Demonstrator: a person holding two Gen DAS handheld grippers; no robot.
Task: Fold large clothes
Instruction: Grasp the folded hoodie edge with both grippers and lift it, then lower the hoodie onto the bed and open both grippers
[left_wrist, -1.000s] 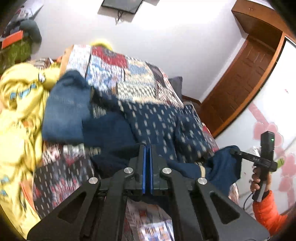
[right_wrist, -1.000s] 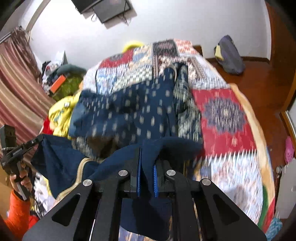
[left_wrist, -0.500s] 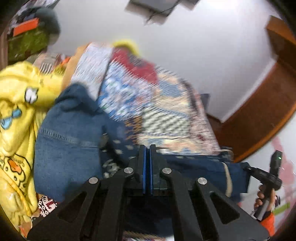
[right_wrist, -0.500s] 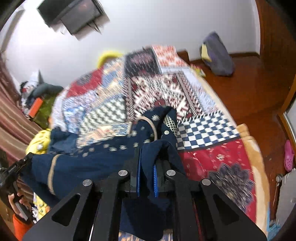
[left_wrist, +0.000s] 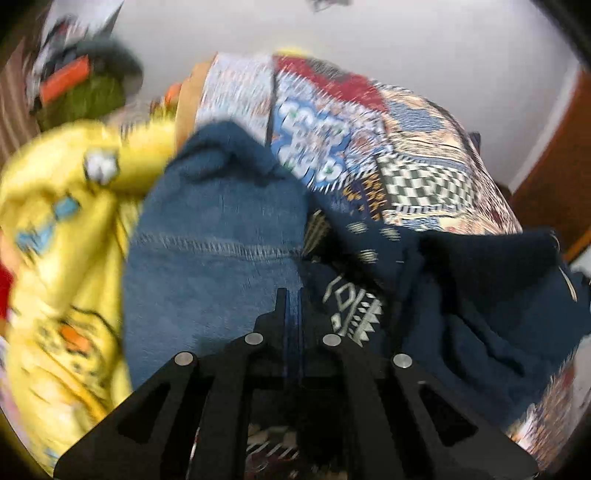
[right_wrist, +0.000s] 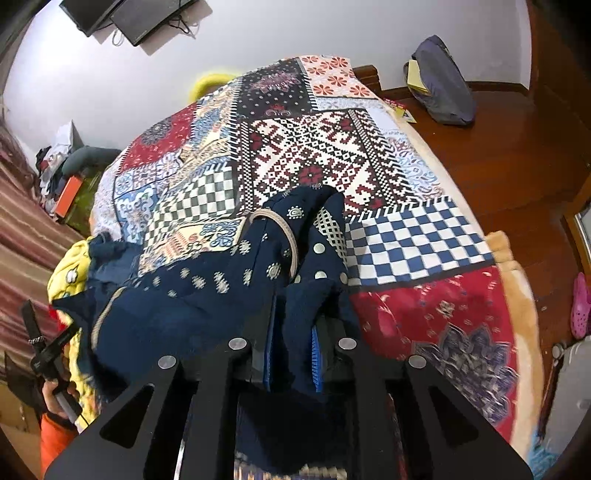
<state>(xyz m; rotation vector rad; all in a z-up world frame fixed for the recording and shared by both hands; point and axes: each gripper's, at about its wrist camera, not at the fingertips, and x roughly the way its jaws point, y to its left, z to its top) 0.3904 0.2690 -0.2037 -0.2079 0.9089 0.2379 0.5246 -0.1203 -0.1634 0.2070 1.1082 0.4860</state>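
Navy garment (right_wrist: 207, 295): soft matt cloth, printed pale motifs, beige woven trim at the edge. Jeans (left_wrist: 214, 258): blue denim, coarse weave, visible stitched seam. Yellow garment (left_wrist: 55, 229): fleecy-looking cloth (blurred, texture uncertain). Quilt (right_wrist: 314, 155): flat printed cotton-like patchwork, matt. Blanket (right_wrist: 517, 288) under it: plush, fuzzy tan pile. Floor (right_wrist: 509, 147): polished wood, glossy, reflective. Right gripper (right_wrist: 293, 350): matt black plastic arms, bright metal rivets, ribbed blue pads. Wall (right_wrist: 258, 33): smooth matt paint.
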